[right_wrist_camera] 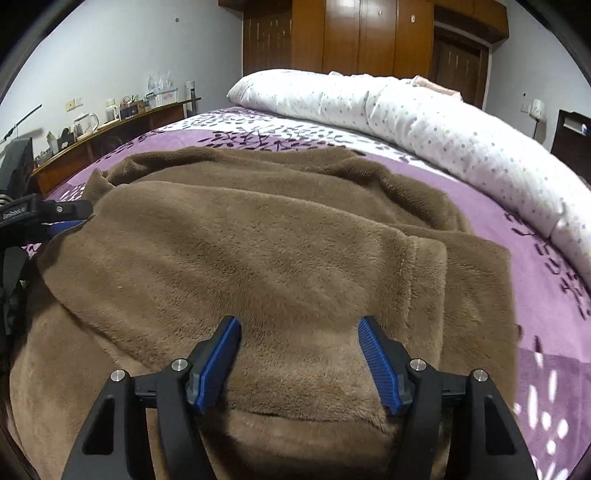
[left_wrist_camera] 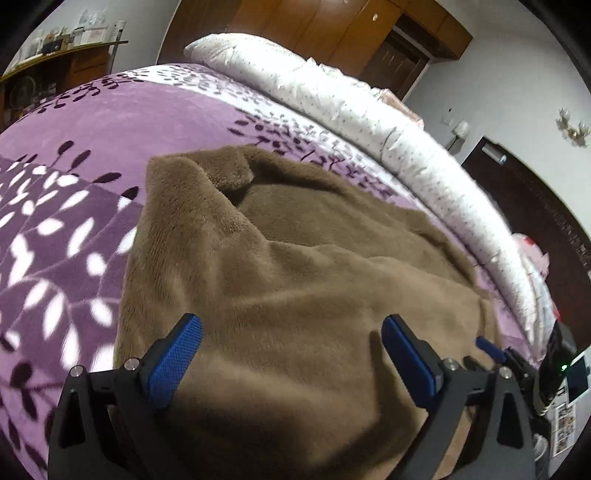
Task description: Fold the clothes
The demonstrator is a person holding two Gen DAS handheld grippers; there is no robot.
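Brown plush fleece, a garment [right_wrist_camera: 280, 258], lies spread over the near part of the purple leaf-patterned bedspread [left_wrist_camera: 122, 107], and every place here is told from that garment. In the right wrist view a flap of it is turned over across its middle, the flap's edge running along the near side, and a second layer shows past it on the right. In the left wrist view its far corner stands up in a soft rumpled fold. The left gripper [left_wrist_camera: 291, 332] hangs over the garment's near edge with its blue-padded fingers spread wide, nothing pinched between them, only fleece below. The right gripper [right_wrist_camera: 299, 330] hangs over the folded flap, its fingers parted about halfway and bare of cloth; whether the tips brush the pile I cannot tell. Beyond the garment, along the far side of the bed, lies a rolled white dotted quilt [right_wrist_camera: 424, 114]. Farther off stands a wooden wardrobe [right_wrist_camera: 351, 33], and left of the garment a long shelf [right_wrist_camera: 122, 118] crowded with jars
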